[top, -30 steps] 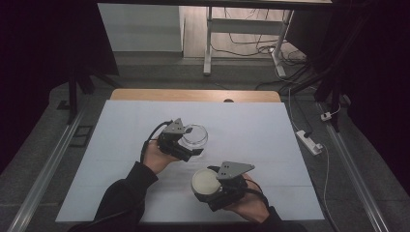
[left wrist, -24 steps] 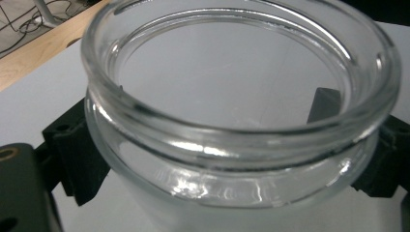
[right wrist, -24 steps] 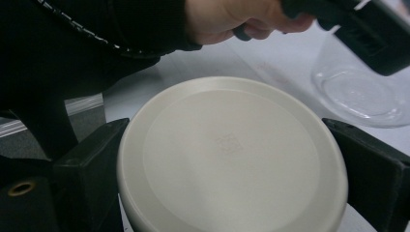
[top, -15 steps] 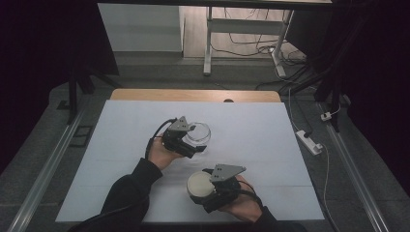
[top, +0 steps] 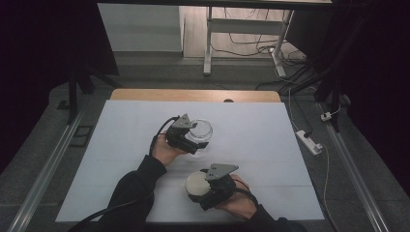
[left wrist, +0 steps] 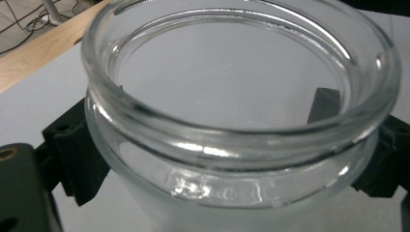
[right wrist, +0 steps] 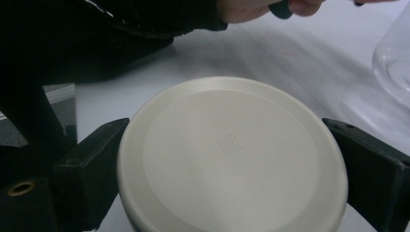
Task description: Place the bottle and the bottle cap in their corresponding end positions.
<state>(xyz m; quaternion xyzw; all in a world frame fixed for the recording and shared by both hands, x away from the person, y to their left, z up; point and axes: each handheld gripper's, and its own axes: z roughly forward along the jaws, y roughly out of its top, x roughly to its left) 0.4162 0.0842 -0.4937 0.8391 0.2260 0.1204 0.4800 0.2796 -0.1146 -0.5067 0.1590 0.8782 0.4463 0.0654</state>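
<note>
A clear glass jar (top: 203,129) with no lid stands near the middle of the white table (top: 261,130). My left gripper (top: 193,140) is shut on it from the near left. In the left gripper view the jar (left wrist: 232,130) looks empty, with the black jaws of the left gripper (left wrist: 229,154) pressed against its two sides. Nearer the front edge, my right gripper (top: 202,191) is shut on a round cream lid (top: 195,182). The lid (right wrist: 232,145) lies flat between the jaws of the right gripper (right wrist: 232,174). The jar's edge (right wrist: 394,63) shows at the far right.
A bare wooden strip (top: 193,95) runs along the table's far edge. On the floor to the right lies a power strip (top: 309,141) with cables. Metal rails (top: 43,169) flank the table. The person's left hand (right wrist: 251,7) and dark sleeve are beyond the lid.
The right gripper has shifted slightly left with the lid in it. The left gripper and jar have barely moved.
</note>
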